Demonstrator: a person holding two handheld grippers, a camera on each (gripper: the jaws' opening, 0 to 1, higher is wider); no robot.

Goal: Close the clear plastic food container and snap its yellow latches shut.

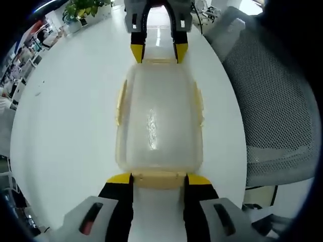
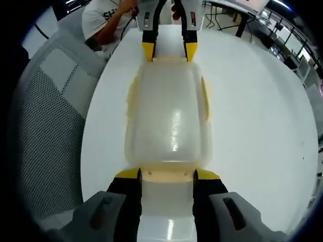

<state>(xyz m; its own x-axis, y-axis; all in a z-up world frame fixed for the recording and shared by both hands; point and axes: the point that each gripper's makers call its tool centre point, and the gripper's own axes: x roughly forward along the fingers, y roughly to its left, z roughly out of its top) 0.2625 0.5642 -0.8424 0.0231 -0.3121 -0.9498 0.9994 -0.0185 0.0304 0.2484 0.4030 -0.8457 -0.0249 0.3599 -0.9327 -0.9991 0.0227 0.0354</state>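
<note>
In the left gripper view, my left claw (image 1: pixel 159 178) straddles the near end latch (image 1: pixel 158 179) of the container (image 1: pixel 159 121), which lies lid-on in the middle of the white table (image 1: pixel 65 131); my right claw (image 1: pixel 159 52) brackets the far end. In the right gripper view, my right claw (image 2: pixel 167 174) brackets its near latch (image 2: pixel 167 174), my left claw (image 2: pixel 169 50) the far end. Whether either claw pinches, I cannot tell. A mesh chair (image 2: pixel 45 136) stands at the table's edge.

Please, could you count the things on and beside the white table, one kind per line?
Clear plastic food container: 1
Yellow latches showing on it: 4
Grippers, left and right: 2
Mesh office chair: 1
White table: 1
Total: 9
</note>
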